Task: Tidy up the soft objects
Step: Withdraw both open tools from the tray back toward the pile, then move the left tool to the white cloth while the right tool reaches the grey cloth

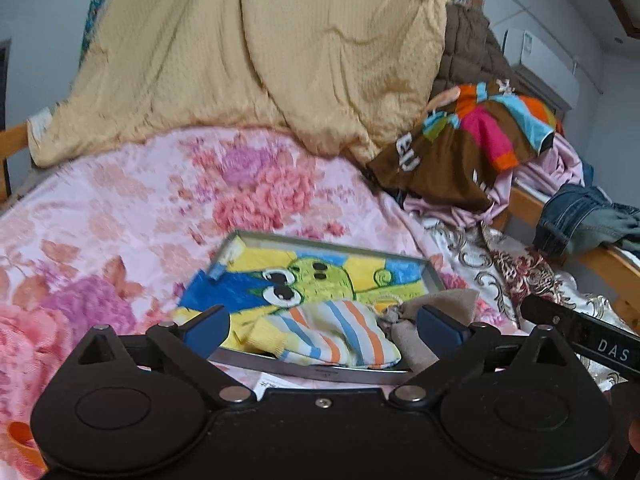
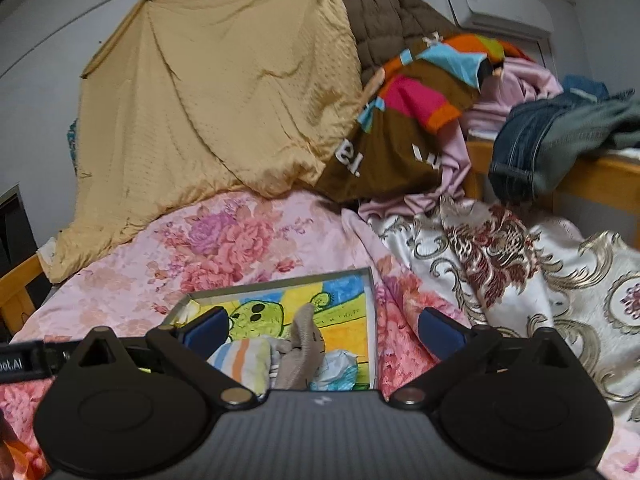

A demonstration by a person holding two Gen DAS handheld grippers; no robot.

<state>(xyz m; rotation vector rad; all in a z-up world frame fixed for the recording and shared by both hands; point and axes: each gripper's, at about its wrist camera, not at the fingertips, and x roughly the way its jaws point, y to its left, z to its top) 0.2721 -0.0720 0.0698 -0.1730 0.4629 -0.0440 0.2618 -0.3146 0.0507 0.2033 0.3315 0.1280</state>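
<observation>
A shallow grey tray [image 1: 320, 238] [image 2: 372, 304] lies on the pink floral bedspread [image 1: 120, 208] [image 2: 240, 240]. A cartoon-print towel [image 1: 320, 276] [image 2: 344, 312] lines it. On the towel rest a striped sock [image 1: 344, 336] [image 2: 240, 364] and a beige sock [image 1: 416, 340] [image 2: 300, 352]. My left gripper [image 1: 322, 330] hovers over the tray's near edge, open, with nothing pinched. My right gripper [image 2: 324, 330] is open too, above the tray's near right part, touching nothing. The right gripper's arm [image 1: 580, 336] shows at the right of the left wrist view.
A tan quilt [image 1: 248, 48] [image 2: 208, 100] hangs at the back. A heap of clothes with a brown multicoloured garment [image 1: 460, 152] [image 2: 400, 132] sits at the back right. Jeans [image 1: 580, 220] [image 2: 560, 136] drape over the wooden bed rail [image 2: 592, 176]. A patterned white cloth [image 2: 520, 272] lies to the right.
</observation>
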